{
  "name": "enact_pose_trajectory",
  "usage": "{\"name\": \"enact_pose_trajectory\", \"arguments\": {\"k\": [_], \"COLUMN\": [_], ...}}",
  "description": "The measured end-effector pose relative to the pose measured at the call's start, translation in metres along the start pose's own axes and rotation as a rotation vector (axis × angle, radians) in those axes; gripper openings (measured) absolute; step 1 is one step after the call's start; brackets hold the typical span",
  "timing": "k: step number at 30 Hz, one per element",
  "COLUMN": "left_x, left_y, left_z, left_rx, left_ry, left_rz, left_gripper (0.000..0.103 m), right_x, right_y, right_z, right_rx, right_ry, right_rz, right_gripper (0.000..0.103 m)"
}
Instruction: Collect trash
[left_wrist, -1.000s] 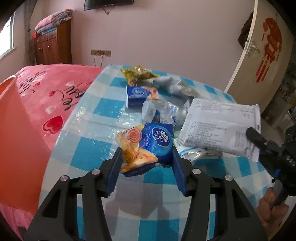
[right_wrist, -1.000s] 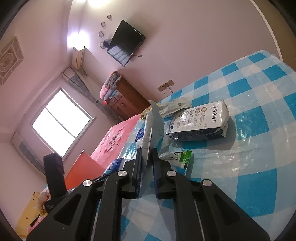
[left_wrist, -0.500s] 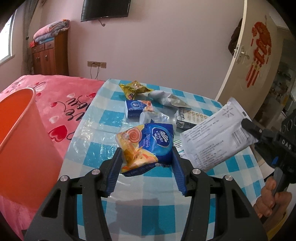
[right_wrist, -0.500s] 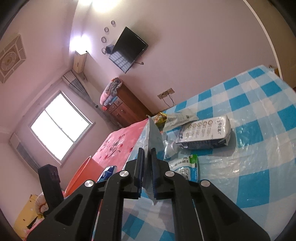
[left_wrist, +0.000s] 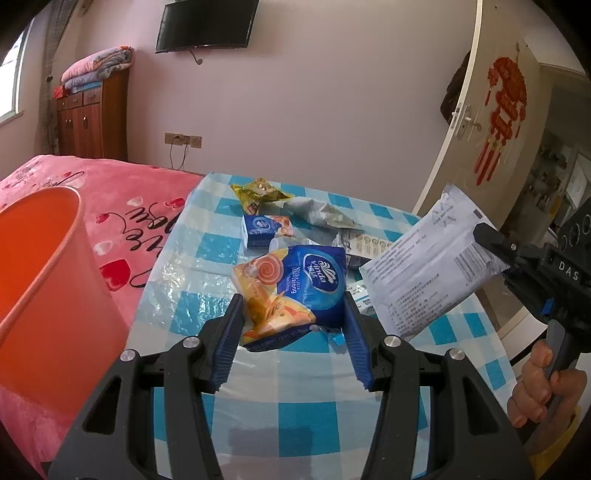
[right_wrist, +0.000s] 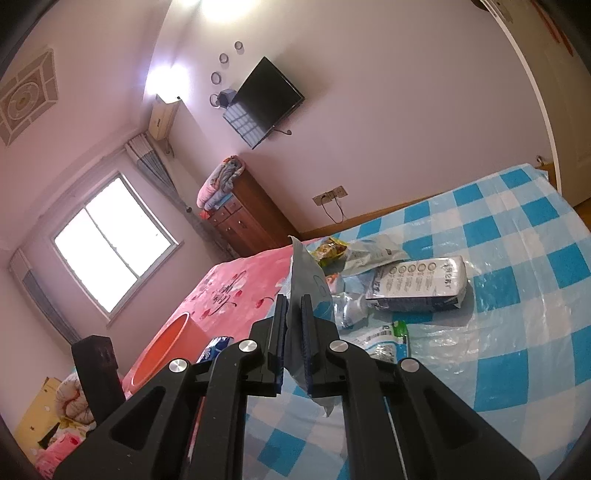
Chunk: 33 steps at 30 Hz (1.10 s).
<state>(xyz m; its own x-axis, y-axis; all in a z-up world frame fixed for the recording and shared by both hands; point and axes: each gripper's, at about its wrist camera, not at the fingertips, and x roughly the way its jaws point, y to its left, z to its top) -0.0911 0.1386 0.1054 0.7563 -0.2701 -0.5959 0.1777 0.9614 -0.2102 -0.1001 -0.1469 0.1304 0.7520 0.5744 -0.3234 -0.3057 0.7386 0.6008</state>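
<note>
Partly cut off at the left frame edge, a smooth orange plastic bin (left_wrist: 44, 280) stands beside the glossy checked tabletop (left_wrist: 295, 424). Right of centre, the right gripper (left_wrist: 484, 230) pinches a flat white pouch (left_wrist: 428, 266); the left gripper (left_wrist: 293, 325) clamps a crinkly blue-orange tissue pack (left_wrist: 295, 291).

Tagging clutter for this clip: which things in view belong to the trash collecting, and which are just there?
Job:
- blue tissue pack in the left tongs
- white printed pouch in the right tongs
- orange bin
- yellow wrapper on the checked table

Just there:
- pink bedspread
- wall TV
- wooden dresser
</note>
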Motion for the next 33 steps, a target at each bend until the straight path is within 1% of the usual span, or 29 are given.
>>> {"name": "enact_pose_trajectory", "arguments": {"k": [5, 8, 13, 17, 19, 20, 21, 25, 27, 29, 31, 33], "left_x": [-0.015, -0.03, -0.059, -0.082, -0.093, -0.1, -0.106, -0.12, -0.118, -0.115, -0.115, -0.114], "left_y": [0.005, 0.013, 0.03, 0.05, 0.062, 0.07, 0.078, 0.109, 0.126, 0.141, 0.145, 0.147], "left_z": [0.006, 0.012, 0.024, 0.03, 0.032, 0.033, 0.034, 0.034, 0.031, 0.023, 0.018, 0.013], "left_rx": [-0.004, -0.013, -0.029, -0.043, -0.057, -0.067, -0.074, -0.125, -0.16, -0.202, -0.216, -0.207], "left_ry": [-0.033, -0.064, -0.124, -0.166, -0.187, -0.202, -0.212, -0.233, -0.225, -0.209, -0.21, -0.203], "left_rz": [-0.001, 0.008, 0.035, 0.083, 0.111, 0.132, 0.152, 0.217, 0.239, 0.242, 0.244, 0.251], "left_gripper": [0.053, 0.053, 0.053, 0.053, 0.053, 0.053, 0.053, 0.054, 0.054, 0.054, 0.054, 0.054], "right_x": [0.004, 0.007, 0.019, 0.036, 0.047, 0.055, 0.058, 0.08, 0.092, 0.104, 0.108, 0.116], "right_y": [0.016, 0.029, 0.068, 0.112, 0.132, 0.147, 0.156, 0.203, 0.22, 0.222, 0.212, 0.186], "right_z": [0.011, 0.018, 0.032, 0.039, 0.042, 0.042, 0.043, 0.041, 0.035, 0.025, 0.011, -0.009], "right_rx": [-0.001, 0.0, -0.031, -0.092, -0.1, -0.106, -0.116, -0.167, -0.201, -0.224, -0.265, -0.292], "right_ry": [0.007, 0.011, 0.022, 0.033, 0.05, 0.063, 0.066, 0.085, 0.097, 0.134, 0.145, 0.212], "right_rz": [0.021, 0.057, 0.136, 0.203, 0.254, 0.292, 0.309, 0.391, 0.399, 0.398, 0.349, 0.276], "right_gripper": [0.009, 0.009, 0.009, 0.009, 0.008, 0.006, 0.003, 0.003, 0.003, 0.003, 0.004, 0.004]}}
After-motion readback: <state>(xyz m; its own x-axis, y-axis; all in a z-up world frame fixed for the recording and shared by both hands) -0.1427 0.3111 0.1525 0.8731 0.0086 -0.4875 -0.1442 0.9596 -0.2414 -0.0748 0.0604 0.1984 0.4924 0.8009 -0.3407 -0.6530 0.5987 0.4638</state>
